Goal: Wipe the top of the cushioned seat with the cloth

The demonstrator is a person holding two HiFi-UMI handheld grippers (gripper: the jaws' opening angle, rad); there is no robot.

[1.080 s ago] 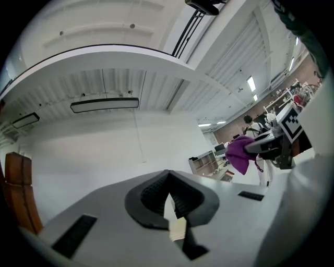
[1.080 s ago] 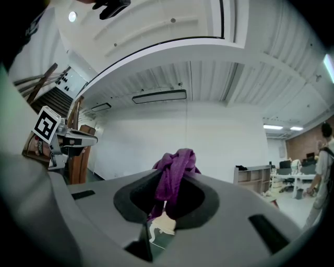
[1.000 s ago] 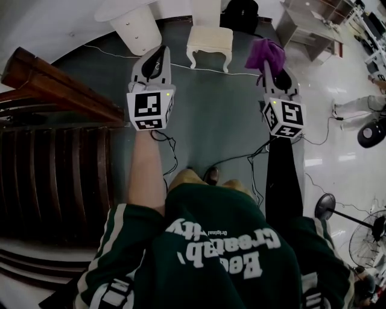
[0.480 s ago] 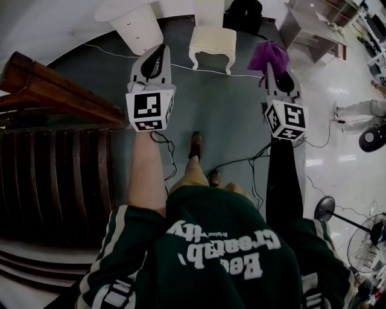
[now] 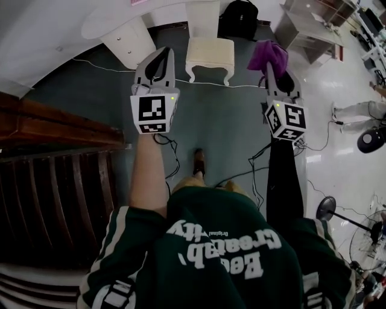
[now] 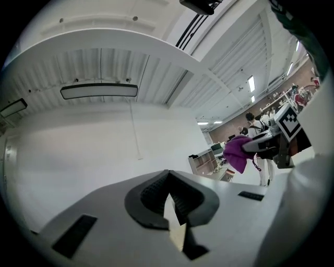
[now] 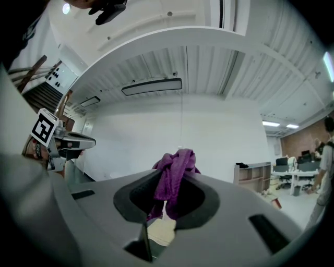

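The cushioned seat is a cream stool with curved legs, standing on the grey-green floor ahead of me. Both grippers are held in the air short of it. My right gripper is shut on a bunched purple cloth, which sticks up past its fingertips to the right of the seat. In the right gripper view the cloth hangs between the jaws. My left gripper is shut with nothing in it, left of the seat. From the left gripper view, the cloth shows at the right.
A white rounded cabinet stands left of the seat and a black backpack behind it. Dark wooden stair rails fill the left. Cables cross the floor. Shelving and a fan are at the right.
The person has stepped forward, one shoe now out in front, and the seat sits a little nearer. Both grippers keep their hold and spacing; the cloth stays gripped.
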